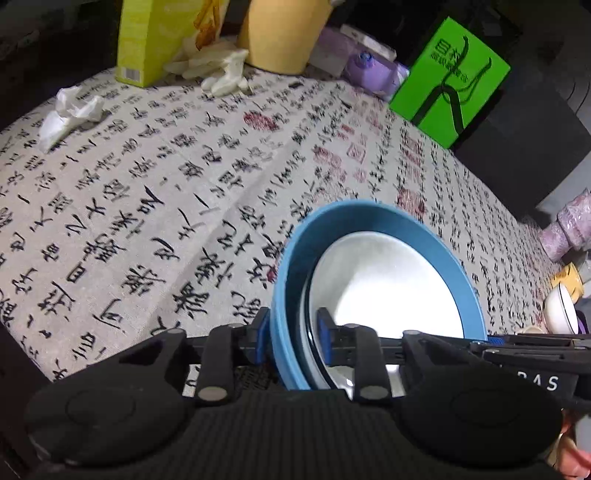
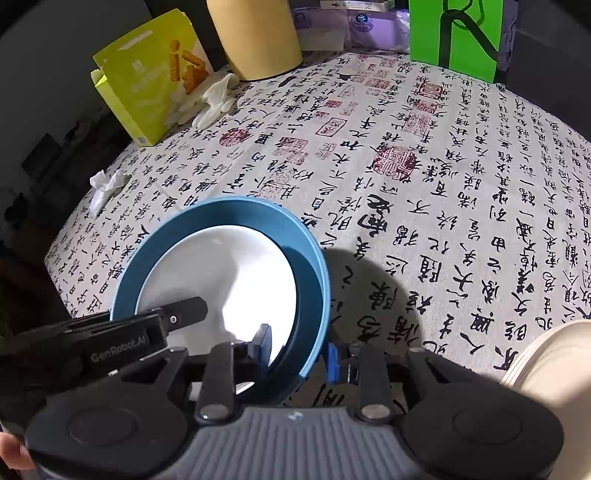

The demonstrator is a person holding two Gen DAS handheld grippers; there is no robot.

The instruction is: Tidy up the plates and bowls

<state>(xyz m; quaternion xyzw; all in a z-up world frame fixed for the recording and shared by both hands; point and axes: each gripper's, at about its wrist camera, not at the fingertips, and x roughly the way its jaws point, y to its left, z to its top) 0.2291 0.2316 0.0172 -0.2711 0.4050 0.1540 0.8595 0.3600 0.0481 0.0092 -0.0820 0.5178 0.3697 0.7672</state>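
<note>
A blue bowl [image 1: 369, 214] [image 2: 221, 210] stands on the patterned tablecloth with a white dish [image 1: 388, 288] [image 2: 221, 273] nested inside it. My left gripper [image 1: 291, 332] straddles the bowl's left rim, one pad by the outer wall and the other inside the white dish. My right gripper [image 2: 299, 347] straddles the right rim the same way, and a thin gap shows beside its outer pad. Both pairs of jaws stand loose around the rim, open. The left gripper's body [image 2: 147, 332] reaches over the dish in the right wrist view.
At the table's far edge stand a yellow-green box [image 1: 147, 40], a tan cylinder [image 1: 280, 33], white gloves [image 1: 221, 70] and a green bag [image 1: 450, 81]. A crumpled tissue [image 1: 70, 110] lies at the left. A small white bowl [image 1: 561, 310] sits at the right edge.
</note>
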